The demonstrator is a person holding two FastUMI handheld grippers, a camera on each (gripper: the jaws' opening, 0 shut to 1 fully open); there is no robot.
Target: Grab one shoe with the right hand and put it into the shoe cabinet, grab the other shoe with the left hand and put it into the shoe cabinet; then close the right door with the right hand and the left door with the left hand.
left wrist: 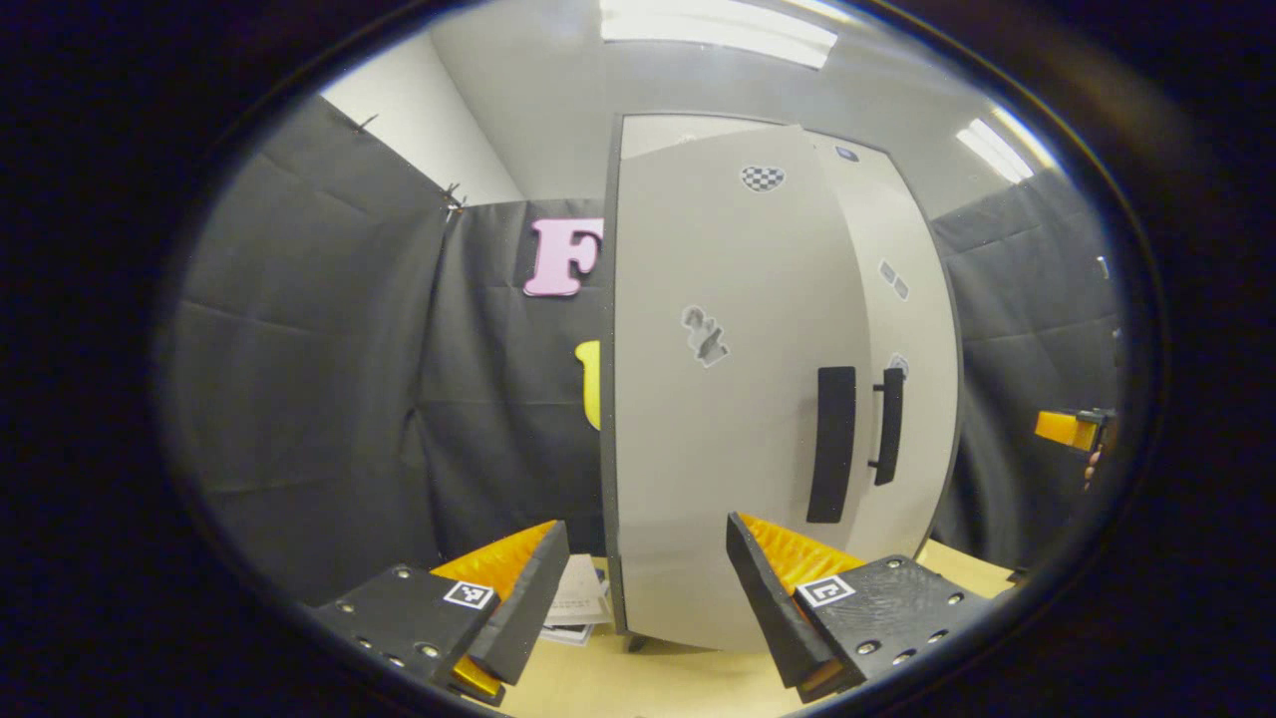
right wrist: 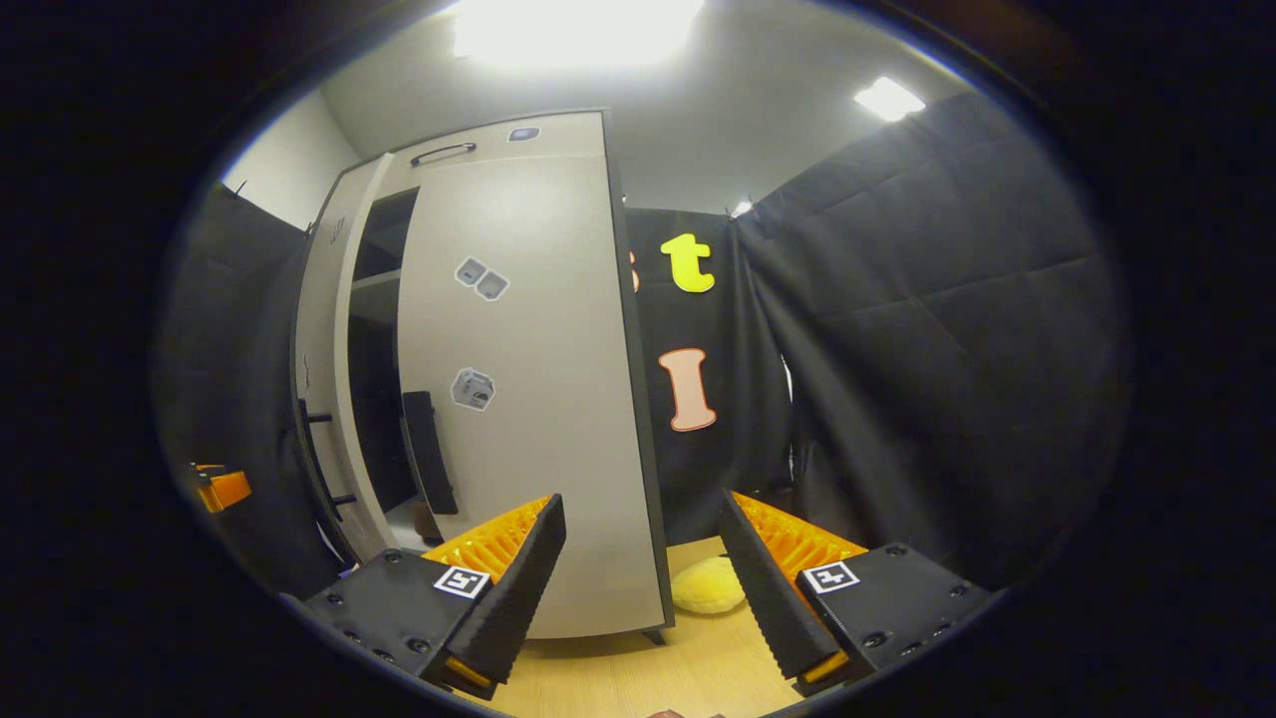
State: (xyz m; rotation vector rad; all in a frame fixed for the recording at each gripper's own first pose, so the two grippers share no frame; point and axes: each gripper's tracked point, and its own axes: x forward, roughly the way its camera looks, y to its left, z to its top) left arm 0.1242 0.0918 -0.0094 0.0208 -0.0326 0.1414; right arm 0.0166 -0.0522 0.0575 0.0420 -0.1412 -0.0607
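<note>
The tall grey shoe cabinet (left wrist: 897, 299) stands close in front of both grippers. In the left gripper view its left door (left wrist: 738, 399) fills the middle, with a flat black handle (left wrist: 832, 444) beside the right door's bar handle (left wrist: 887, 424). My left gripper (left wrist: 643, 598) is open and empty just before that door. In the right gripper view the right door (right wrist: 528, 399) looks about shut, while the left door (right wrist: 324, 379) stands ajar, showing a dark gap with shelves (right wrist: 379, 349). My right gripper (right wrist: 638, 588) is open and empty. No shoe can be made out clearly.
A yellow soft object (right wrist: 708, 585) lies on the wooden floor (right wrist: 638, 678) by the cabinet's right corner. Papers (left wrist: 583, 598) lie on the floor left of the cabinet. Black cloth walls close in on both sides. The other gripper shows at the edges (left wrist: 1072, 429) (right wrist: 219, 489).
</note>
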